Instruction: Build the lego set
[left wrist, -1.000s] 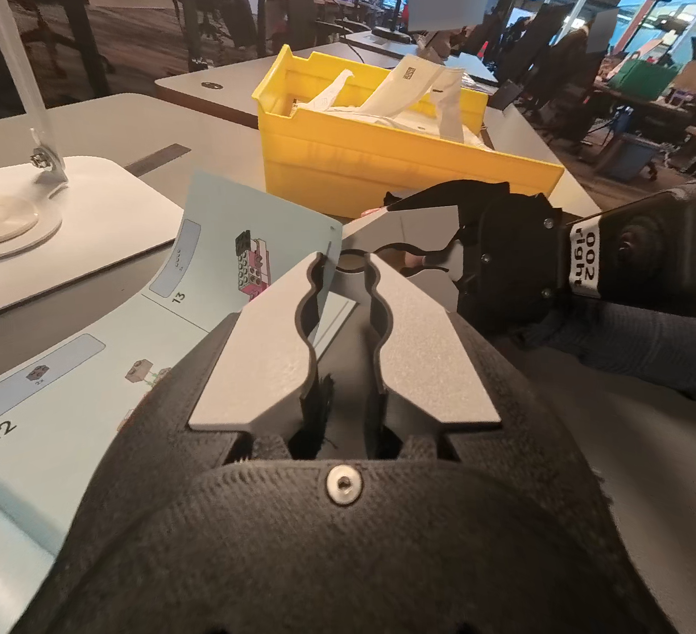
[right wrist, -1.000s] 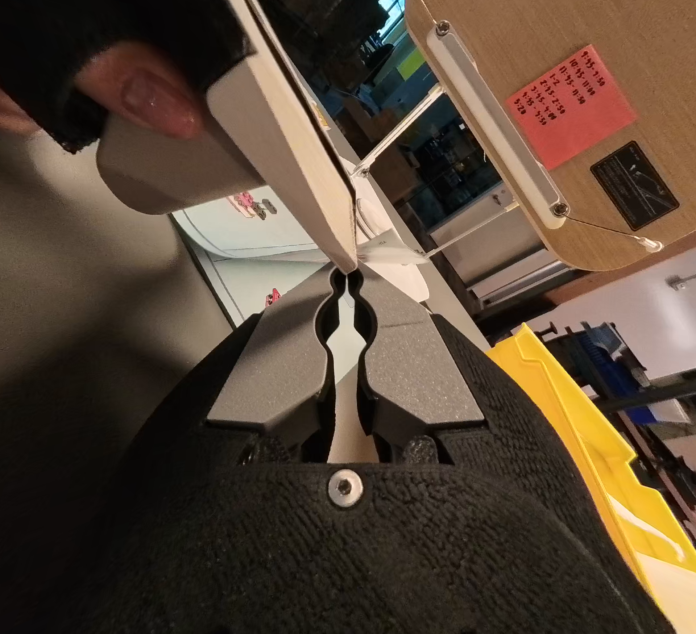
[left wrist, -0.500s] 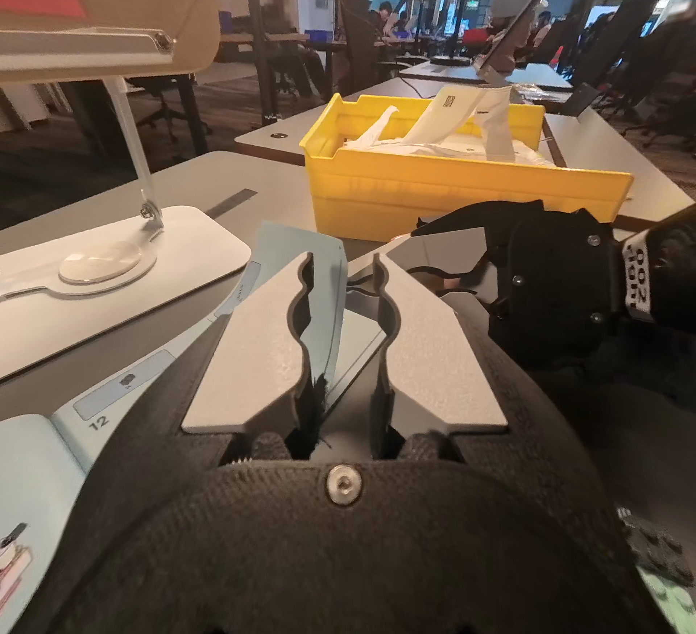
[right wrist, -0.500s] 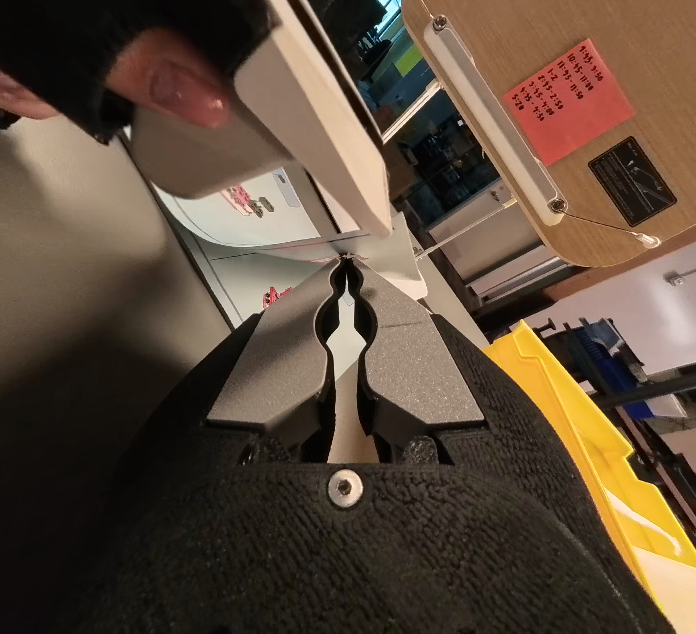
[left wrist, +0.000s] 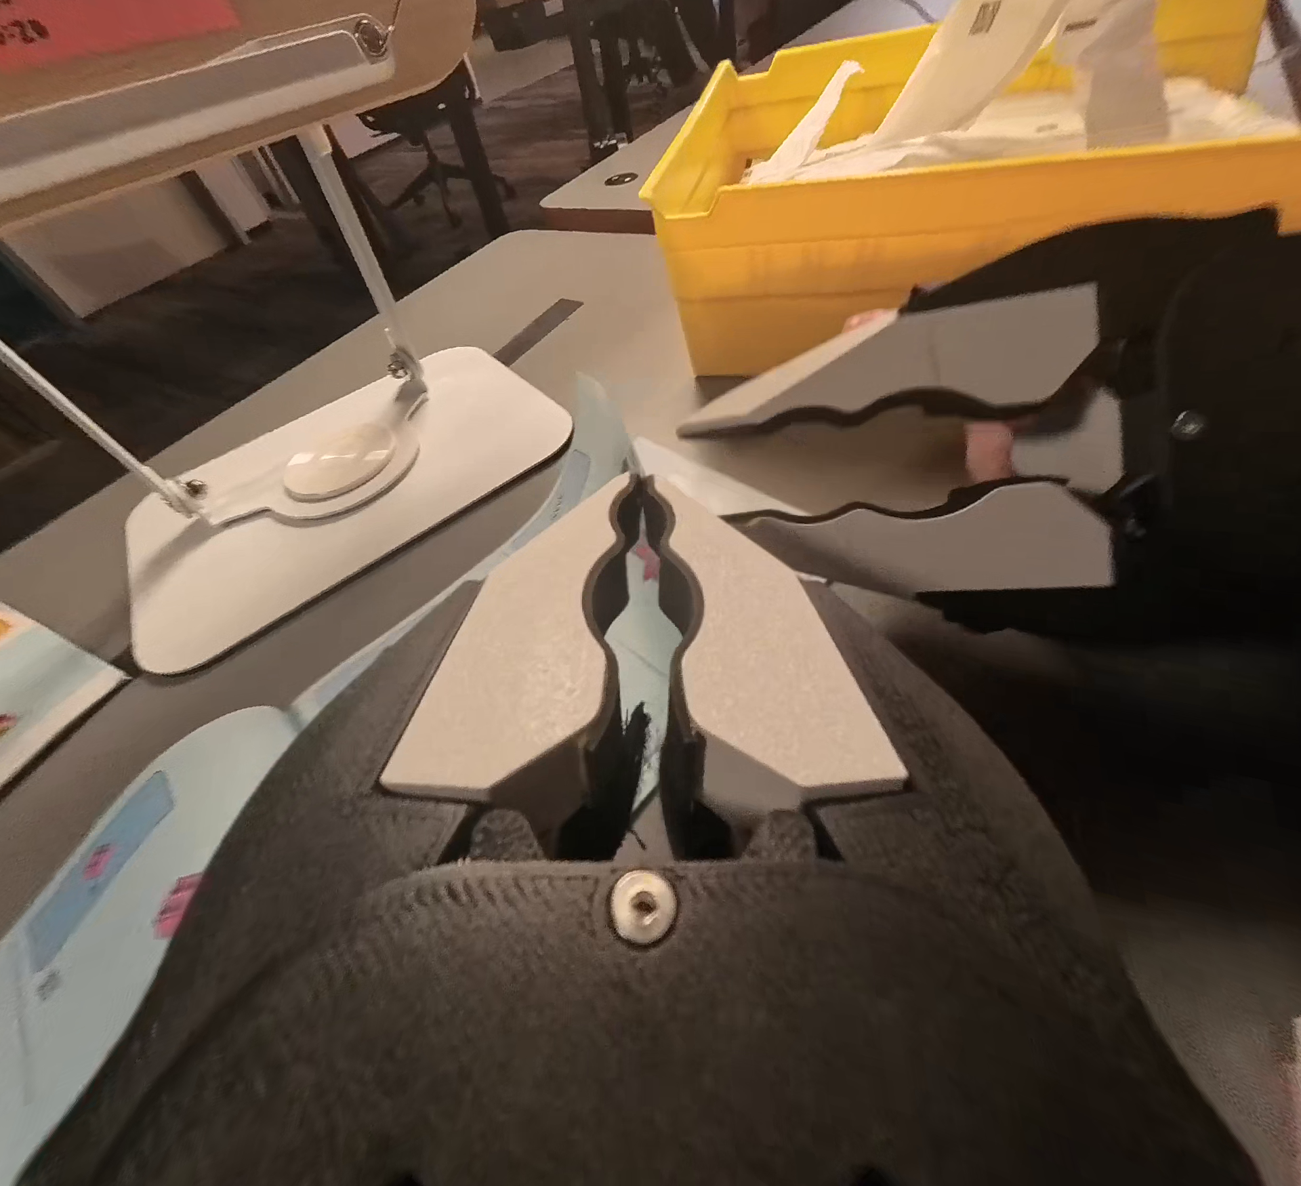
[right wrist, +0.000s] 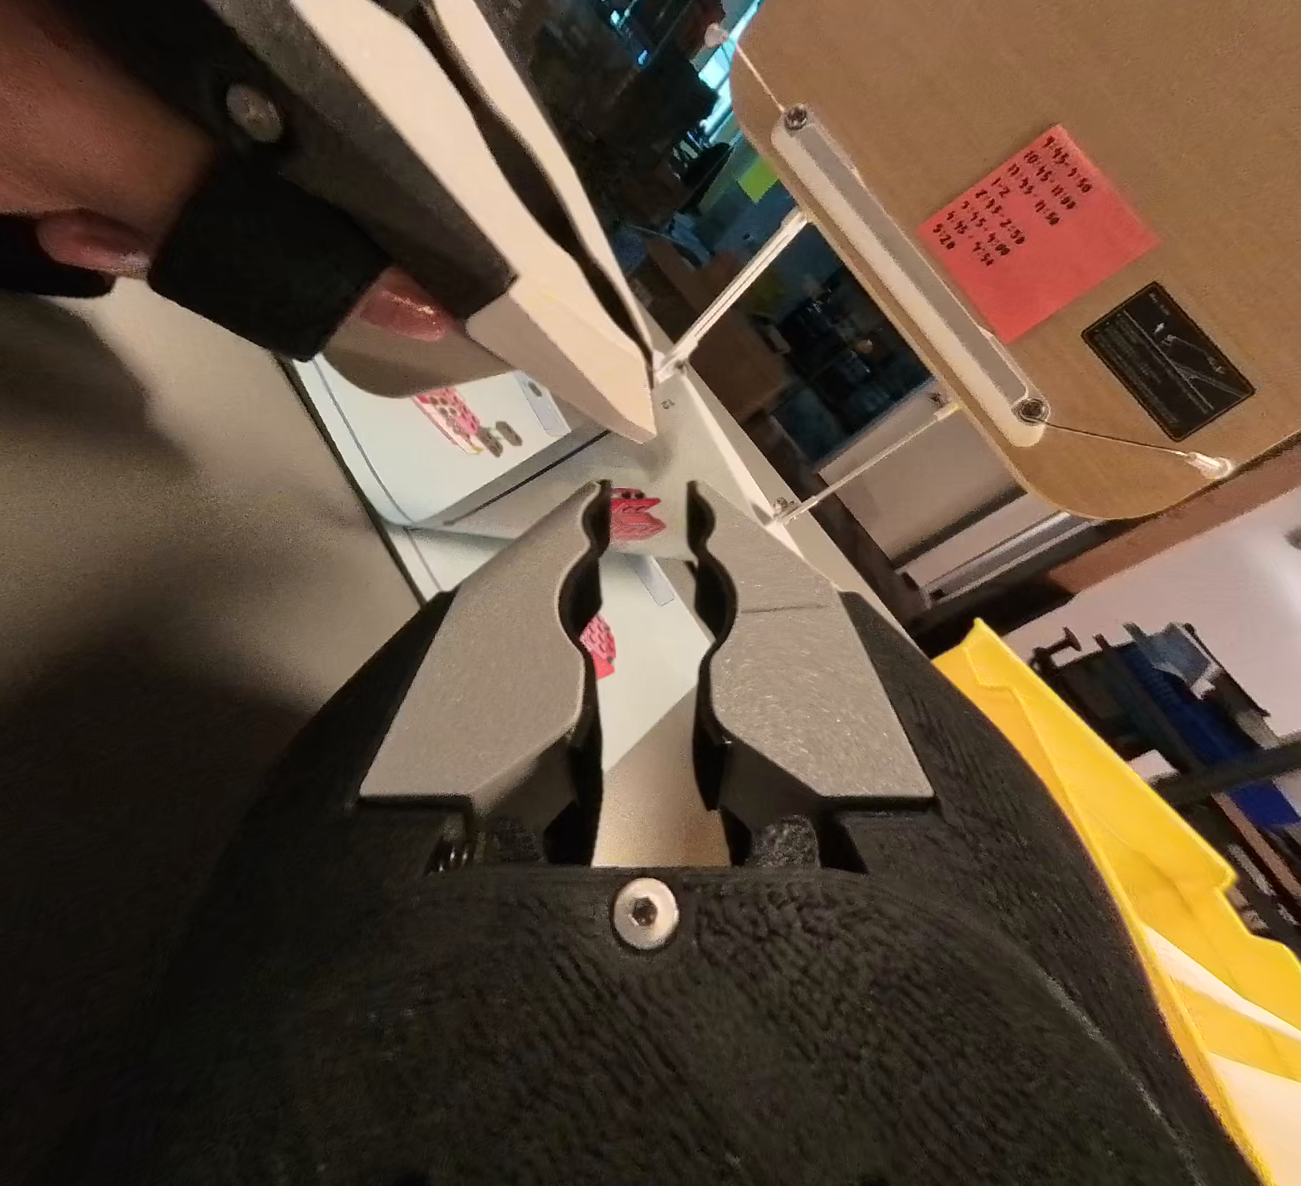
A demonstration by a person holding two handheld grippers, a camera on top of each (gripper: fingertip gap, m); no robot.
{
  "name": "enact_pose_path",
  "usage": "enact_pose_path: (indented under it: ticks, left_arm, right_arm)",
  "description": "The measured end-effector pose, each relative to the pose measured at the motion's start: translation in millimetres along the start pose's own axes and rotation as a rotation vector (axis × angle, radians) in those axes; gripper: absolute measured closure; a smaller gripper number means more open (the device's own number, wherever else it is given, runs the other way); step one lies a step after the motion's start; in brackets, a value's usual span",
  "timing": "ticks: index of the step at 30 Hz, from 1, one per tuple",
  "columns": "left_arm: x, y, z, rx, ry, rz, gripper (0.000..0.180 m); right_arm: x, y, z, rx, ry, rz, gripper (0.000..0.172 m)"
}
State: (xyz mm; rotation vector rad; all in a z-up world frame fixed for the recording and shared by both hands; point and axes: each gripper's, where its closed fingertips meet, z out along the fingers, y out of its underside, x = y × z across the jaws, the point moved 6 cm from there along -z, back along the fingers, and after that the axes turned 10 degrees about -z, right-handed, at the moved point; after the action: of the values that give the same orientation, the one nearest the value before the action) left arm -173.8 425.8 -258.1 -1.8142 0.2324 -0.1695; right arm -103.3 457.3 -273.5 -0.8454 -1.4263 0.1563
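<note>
On the grey table (left wrist: 493, 279), left claw (left wrist: 642, 483) pinches a half-hidden booklet page (left wrist: 598, 427).

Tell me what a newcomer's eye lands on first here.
The left gripper, at centre, is pinched shut on a pale blue booklet page that stands up from the grey table. Just to its right, the right gripper gapes open. Behind sits a yellow bin stuffed with white bags.

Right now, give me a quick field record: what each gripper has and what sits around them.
left gripper: shut on a page of the light blue booklet, page edge pinched at the tips
right gripper: open, nothing held, booklet page beyond its tips
yellow bin: behind the grippers, holds white bags
lamp base: white, left of the booklet
surface: grey table
</note>
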Motion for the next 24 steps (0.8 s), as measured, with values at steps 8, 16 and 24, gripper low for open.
enact_pose_path:
  ticks: [8,16,24]
  left_arm:
    - [6.3,6.2,-6.5,-0.026,-0.056,0.409,0.18]
    - [14.2,7.2,-3.4,-0.031,0.03,0.329,0.18]
    - [-7.8,-4.0,-13.2,0.047,0.006,0.087,0.18]
  right_arm:
    - [-11.5,-16.2,-3.1,0.098,-0.052,-0.091,0.122]
    - [-13.7,-14.9,-2.2,0.078,-0.052,-0.129,0.121]
    - [-5.0,-8.0,-1.7,0.039,-0.088,0.07,0.111]
